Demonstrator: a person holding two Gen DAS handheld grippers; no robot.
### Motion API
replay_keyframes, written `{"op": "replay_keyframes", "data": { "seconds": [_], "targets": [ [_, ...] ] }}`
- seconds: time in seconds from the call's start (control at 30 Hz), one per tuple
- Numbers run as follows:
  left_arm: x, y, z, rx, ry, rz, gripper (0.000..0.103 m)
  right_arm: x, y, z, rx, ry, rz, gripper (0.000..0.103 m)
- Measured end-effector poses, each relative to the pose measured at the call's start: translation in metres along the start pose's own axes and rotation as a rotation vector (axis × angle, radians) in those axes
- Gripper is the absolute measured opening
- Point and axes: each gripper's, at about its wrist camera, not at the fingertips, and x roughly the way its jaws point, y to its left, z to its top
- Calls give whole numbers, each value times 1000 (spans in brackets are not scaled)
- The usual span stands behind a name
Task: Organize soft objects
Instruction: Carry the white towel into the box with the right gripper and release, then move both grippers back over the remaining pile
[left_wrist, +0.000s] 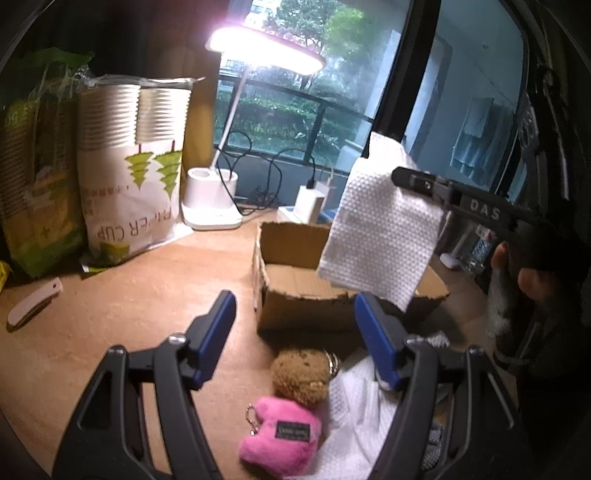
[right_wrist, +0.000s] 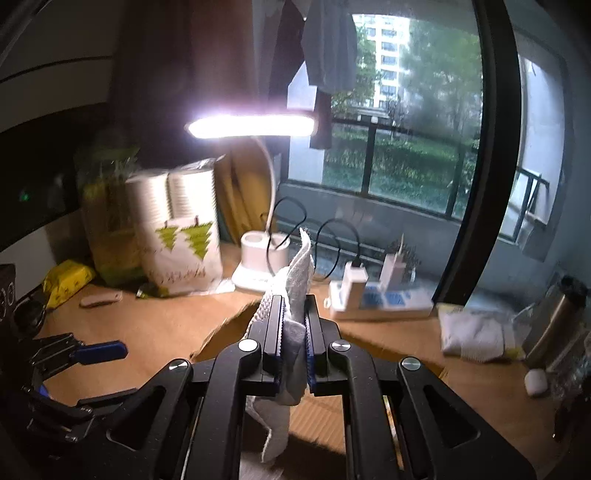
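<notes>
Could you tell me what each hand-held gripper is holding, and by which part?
The right hand-held gripper pinches the white cloth near its upper edge; the left hand-held gripper holds nothing.

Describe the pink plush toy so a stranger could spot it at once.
Start at the open cardboard box on the wooden desk. Nearer the camera, past the tan fuzzy ball, lies the pink plush toy. It alone is bright pink, with a dark label and a small ball chain.

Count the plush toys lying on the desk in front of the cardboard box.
2. A brown plush toy lies just in front of the cardboard box; a pink plush toy lies nearer the camera, touching it. The white cloths beside them may hide more.
</notes>
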Motion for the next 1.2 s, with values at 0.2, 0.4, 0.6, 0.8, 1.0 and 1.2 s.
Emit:
{"op": "replay_keyframes", "data": {
  "seconds": [0.2,0.4,0.6,0.8,1.0,1.2],
  "targets": [
    [12,8,4,-21,3,14,69,21,-10,3,7,7,-13,11],
    [27,18,2,-44,30,32,69,53,-8,-22,22,97,-4,11],
    [33,23,1,-56,43,35,69,86,-5,-53,43,244,-1,12],
    [30,20,1,-52,39,34,69,92,-8,-66,45,305,-50,50],
    [21,11,1,-38,28,29,69,68,-19,-60,55,268,-110,58],
    [9,-5,-1,-11,17,22,69,38,-18,-56,63,231,-93,58]
  ]
}}
